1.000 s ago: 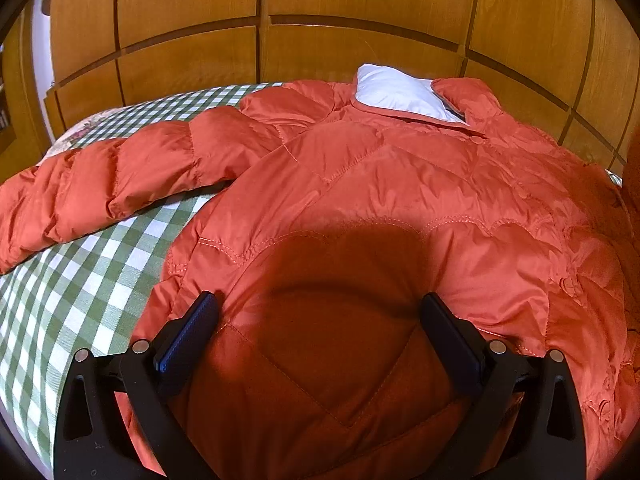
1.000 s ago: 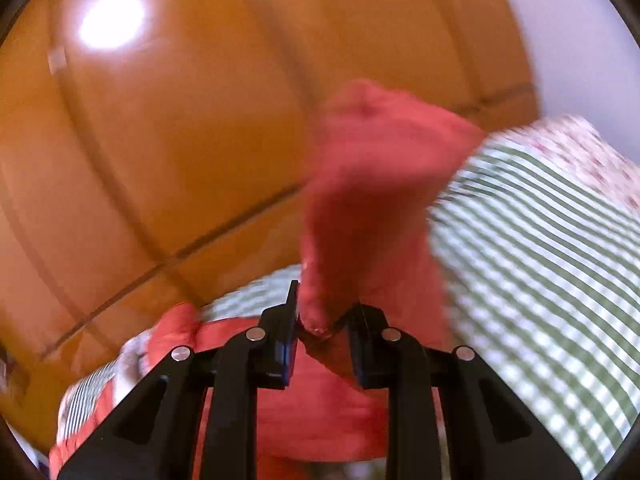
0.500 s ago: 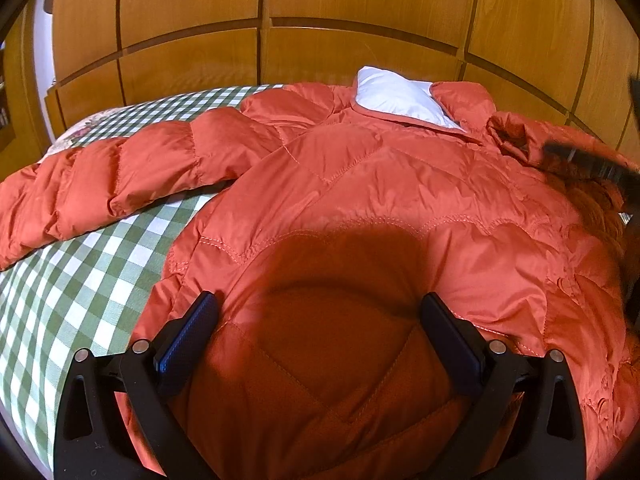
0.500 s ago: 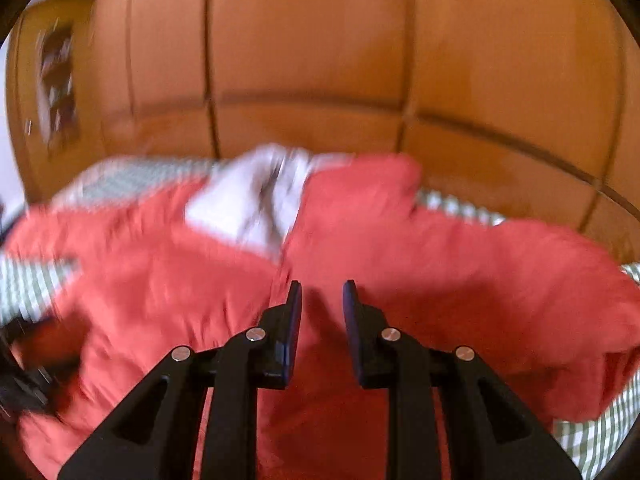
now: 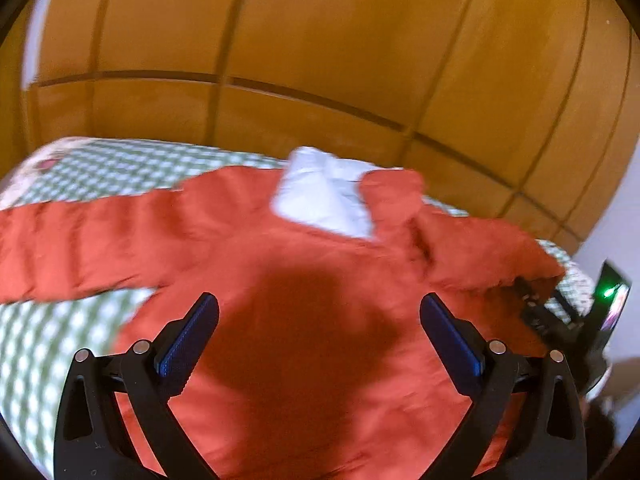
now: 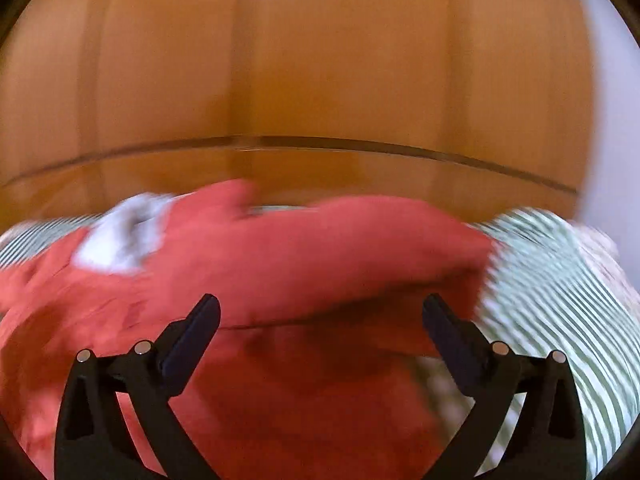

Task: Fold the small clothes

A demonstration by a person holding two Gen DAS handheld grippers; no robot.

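An orange padded jacket (image 5: pixel 304 280) is lying spread across a bed's green checked cover (image 5: pixel 52 344), white lining (image 5: pixel 324 200) showing at the collar. The left claw (image 5: pixel 319 332) is hovering over it, jaws spread wide and gripping nothing. The right claw (image 6: pixel 320 332) is opening above the folded-in sleeve (image 6: pixel 340 256), nothing between its jaws. A wood-panelled wall (image 5: pixel 320 60) is rising behind the bed.

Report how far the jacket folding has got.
Done: one sleeve lies folded across the red jacket. In hand: nothing; the right tool is opening above that sleeve, the left tool open. Left: the other sleeve, still outstretched on the checked bedcover, then the body.
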